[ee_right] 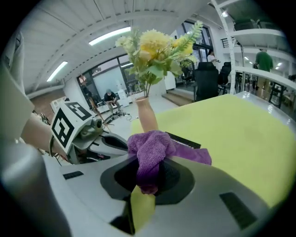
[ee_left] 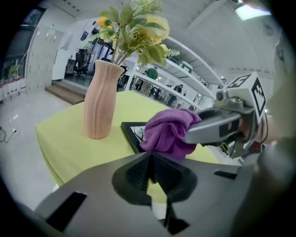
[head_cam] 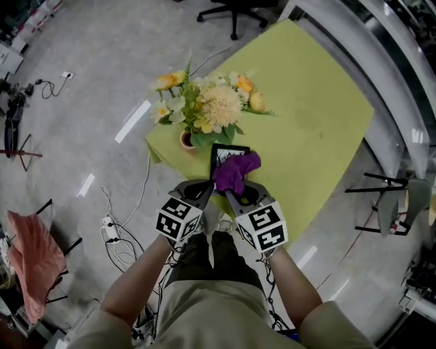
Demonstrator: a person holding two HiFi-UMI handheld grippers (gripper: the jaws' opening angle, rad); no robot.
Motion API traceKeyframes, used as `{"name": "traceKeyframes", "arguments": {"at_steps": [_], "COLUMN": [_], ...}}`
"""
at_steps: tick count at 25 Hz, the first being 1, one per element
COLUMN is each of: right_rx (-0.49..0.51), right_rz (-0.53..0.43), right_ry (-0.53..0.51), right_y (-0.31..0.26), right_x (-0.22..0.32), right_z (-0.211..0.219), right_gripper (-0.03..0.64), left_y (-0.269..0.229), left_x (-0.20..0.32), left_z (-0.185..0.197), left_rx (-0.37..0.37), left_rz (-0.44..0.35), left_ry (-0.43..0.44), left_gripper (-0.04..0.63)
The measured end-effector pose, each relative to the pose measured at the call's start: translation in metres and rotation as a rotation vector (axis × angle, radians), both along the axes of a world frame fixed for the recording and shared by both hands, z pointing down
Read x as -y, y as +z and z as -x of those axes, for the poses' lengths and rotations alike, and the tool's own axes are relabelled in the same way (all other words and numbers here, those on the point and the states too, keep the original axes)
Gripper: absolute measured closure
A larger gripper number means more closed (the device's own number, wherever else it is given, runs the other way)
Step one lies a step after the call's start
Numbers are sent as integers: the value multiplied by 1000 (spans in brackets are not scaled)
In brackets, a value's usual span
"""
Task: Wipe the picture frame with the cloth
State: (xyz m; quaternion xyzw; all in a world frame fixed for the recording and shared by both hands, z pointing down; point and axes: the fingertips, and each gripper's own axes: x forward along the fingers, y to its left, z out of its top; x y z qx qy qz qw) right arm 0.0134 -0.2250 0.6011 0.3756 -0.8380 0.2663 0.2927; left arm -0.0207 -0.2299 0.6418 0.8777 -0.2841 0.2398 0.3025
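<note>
A black picture frame (head_cam: 225, 153) lies flat near the front edge of the yellow-green table (head_cam: 306, 123), just in front of the vase. My right gripper (head_cam: 229, 193) is shut on a purple cloth (head_cam: 236, 172), which is bunched over the frame's near end. In the right gripper view the cloth (ee_right: 149, 150) sits between the jaws, with the frame's edge (ee_right: 186, 140) behind it. My left gripper (head_cam: 207, 189) is shut and holds nothing. In its own view the left gripper (ee_left: 150, 162) is short of the frame (ee_left: 133, 132), beside the cloth (ee_left: 169, 133).
A peach vase (ee_left: 101, 99) of yellow flowers (head_cam: 204, 105) stands just behind the frame. Office chairs (head_cam: 235, 12) stand beyond the table and at the right (head_cam: 388, 198). Cables and a power strip (head_cam: 109, 225) lie on the floor at the left. A white railing (head_cam: 381, 61) curves past the table's right side.
</note>
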Motion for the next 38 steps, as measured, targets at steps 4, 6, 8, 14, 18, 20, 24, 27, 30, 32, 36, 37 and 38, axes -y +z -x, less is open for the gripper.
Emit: {"name": "traceKeyframes", "arguments": {"at_steps": [4,6,8,14,18,20,24,27,30,32,36,37,38], "right_rx": [19,57,108,69,6,-24,-45,-10,21,68,107,116,124], "right_rz": [51,100,130,95,82,87,58,7,-24,-40,-118,-144,-170], "right_ry": [-11,27,74,98,151,184,280,340,376,410,431,426,419], "right_y": [23,36,44,47,50,52,37,9,-17,-38,-93,-108,-123], "right_x": [-11,-16,-18,-19,-22,-24,-22,-17,-12,-8,-5,-5,-5], "right_z": [26,32,33,14,-18,-34,-66,-86,-104,-115,-128,-129,-129], "right_gripper": [545,545,545,546,546,546,545,546,546,546,545,545,545], "left_y": [7,9,9,10,10,11,13,8,-7,-24,-79,-96,-113], "left_x": [-4,-4,-4,-4,-3,-4,-5,-3,1,5,14,16,19], "left_z": [4,6,6,5,6,7,8,10,13,15,21,22,24], "left_rx": [40,44,48,49,44,50,101,135,110,101,74,69,66], "left_rz": [-1,-1,-4,0,-2,1,19,4,-28,-52,-139,-170,-204], "left_ry": [-6,-10,-7,6,3,-1,-1,10,-5,-20,-43,-46,-47], "left_gripper": [588,588,588,588,588,588,588,588,588,588,588,588,588]}}
